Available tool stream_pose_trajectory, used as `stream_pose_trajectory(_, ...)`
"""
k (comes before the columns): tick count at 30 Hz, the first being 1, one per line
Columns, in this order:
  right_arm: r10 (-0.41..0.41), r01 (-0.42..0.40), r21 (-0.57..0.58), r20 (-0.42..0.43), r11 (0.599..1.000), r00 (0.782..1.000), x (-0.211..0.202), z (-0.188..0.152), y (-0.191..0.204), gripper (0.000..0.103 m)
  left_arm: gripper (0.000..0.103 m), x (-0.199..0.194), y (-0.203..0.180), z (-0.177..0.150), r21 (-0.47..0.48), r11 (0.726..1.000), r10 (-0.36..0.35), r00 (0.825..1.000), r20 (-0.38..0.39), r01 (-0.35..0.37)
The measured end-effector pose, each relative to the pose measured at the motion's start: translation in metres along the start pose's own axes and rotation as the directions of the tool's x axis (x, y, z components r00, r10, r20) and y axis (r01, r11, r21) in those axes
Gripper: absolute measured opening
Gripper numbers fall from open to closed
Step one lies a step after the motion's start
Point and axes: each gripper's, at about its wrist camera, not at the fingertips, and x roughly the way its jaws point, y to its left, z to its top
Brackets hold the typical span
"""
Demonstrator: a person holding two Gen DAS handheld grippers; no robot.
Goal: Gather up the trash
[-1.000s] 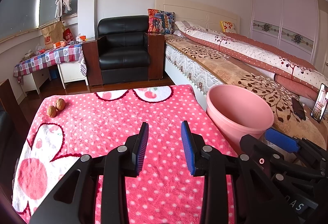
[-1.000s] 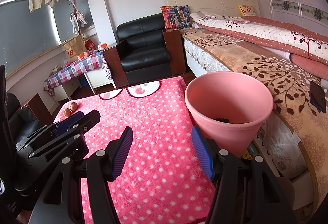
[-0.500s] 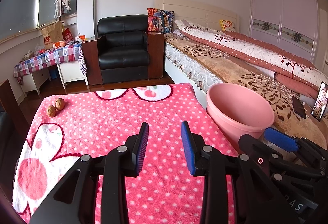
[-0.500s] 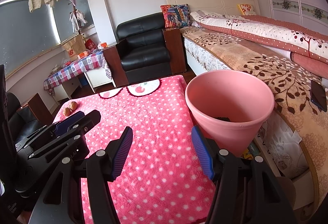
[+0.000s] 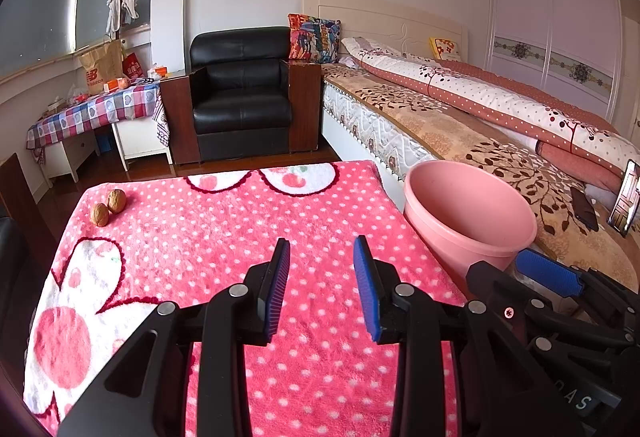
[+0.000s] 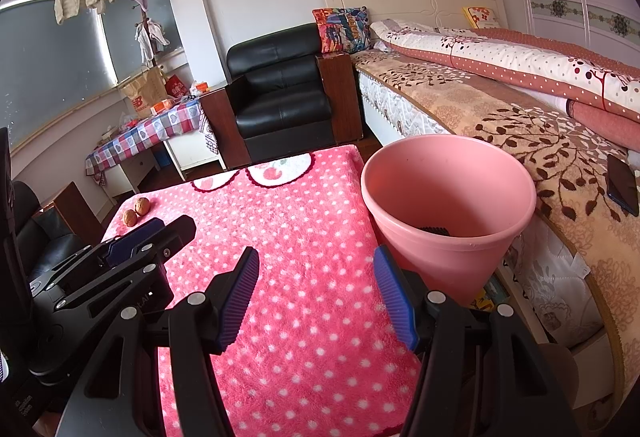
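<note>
Nothing has moved since the earlier frames: both of my tongs hang where they were over the pink dotted blanket (image 5: pixel 208 237), and the two walnuts (image 5: pixel 108 207) and the bin sit just as before.

Both tongs are empty. My left gripper (image 5: pixel 322 287) has its blue pads spread apart with only blanket showing between them, and my right gripper (image 6: pixel 316 295) stands wider still, also with nothing in it.

As I read the task, the walnuts count as the trash. They lie touching each other near the far left corner of the blanket, well apart from both sets of tongs. The pink bin (image 6: pixel 448 205) stands off the blanket's right edge, between it and the bed (image 6: pixel 520 125), just beside my right gripper. Something dark lies at its bottom; I cannot tell what.

The step in hand, I judge, is the reach for a walnut, and the left tongs are the nearer pair. To do it well I would aim for one nut only, straddling it with the pads on either side of its widest part, low against the pile of the blanket. They are round and hard, so a grip too high would likely squirt the nut out, and a careless approach could knock its neighbour rolling off the edge. I would close slowly and lift straight up before swinging across to the bin.
</note>
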Motion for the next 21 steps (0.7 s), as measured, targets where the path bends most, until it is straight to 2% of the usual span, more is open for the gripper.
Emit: stream_pose_trajectory(21,0.0,0.0,0.004,-0.006,1.0,1.0,0.0017,-0.0027,-0.0002,0.059,0.033,0.0047,0.0029,-0.0049,0.002,1.0,0.013,1.0,-0.013,-0.013)
